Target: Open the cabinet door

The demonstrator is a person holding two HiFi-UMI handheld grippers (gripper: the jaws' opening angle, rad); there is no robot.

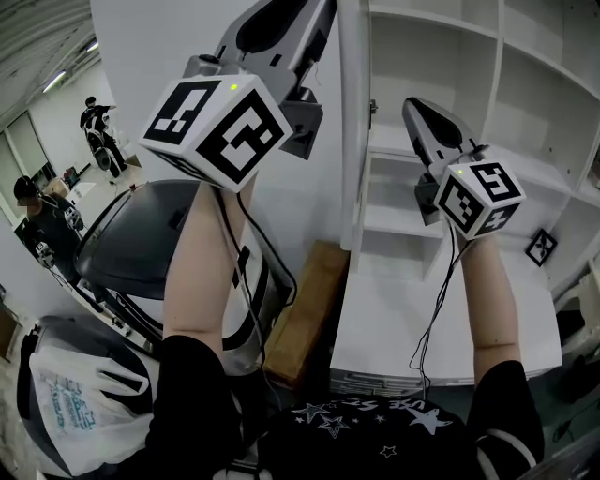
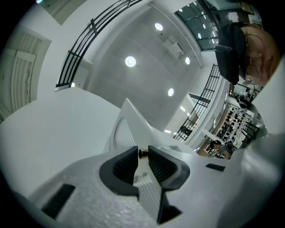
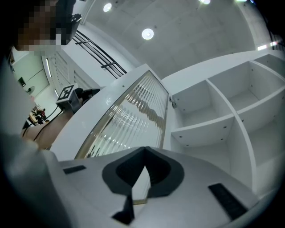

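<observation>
The white cabinet door (image 1: 353, 141) with ribbed glass stands swung out, edge-on to me in the head view. My left gripper (image 1: 314, 23) reaches up at its edge. In the left gripper view the door (image 2: 122, 129) runs between the jaws of the left gripper (image 2: 142, 156), which are shut on its frame, with a small brass knob (image 2: 142, 153) at their tips. My right gripper (image 1: 414, 108) hangs in front of the open shelves, apart from the door. The right gripper (image 3: 143, 156) is shut and empty, with the door's glass (image 3: 133, 111) beyond it.
Inside the cabinet are bare white shelves (image 1: 450, 56) above a white counter (image 1: 394, 319) with a square marker tag (image 1: 541, 247). A brown box (image 1: 305, 314) lies beside the counter. A dark cart (image 1: 141, 234) and a plastic bag (image 1: 75, 394) are at left, with people (image 1: 98, 131) beyond.
</observation>
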